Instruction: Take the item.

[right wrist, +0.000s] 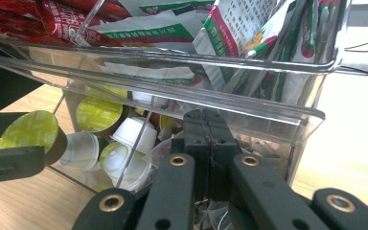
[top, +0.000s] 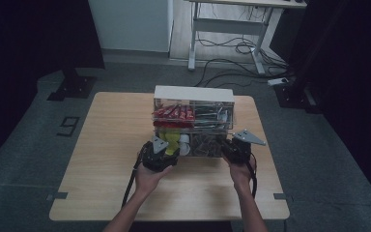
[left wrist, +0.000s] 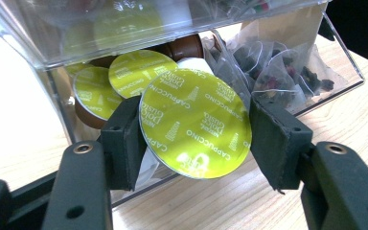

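A clear two-tier organizer stands mid-table. My left gripper is shut on a capsule with a yellow-green "Cappuccino" foil lid, held just outside the open lower left bin, where more capsules lie. From above, the left gripper is at the organizer's front left and the right gripper at its front right. My right gripper is shut, its pads pressed together with nothing visible between them, right against the lower right bin. The held capsule also appears at the left of the right gripper view.
The lower right bin holds clear tea bags. The upper tier holds red sachets and green-and-white packets. Bare wooden tabletop spreads left, right and in front. A desk frame and floor cables lie beyond the table.
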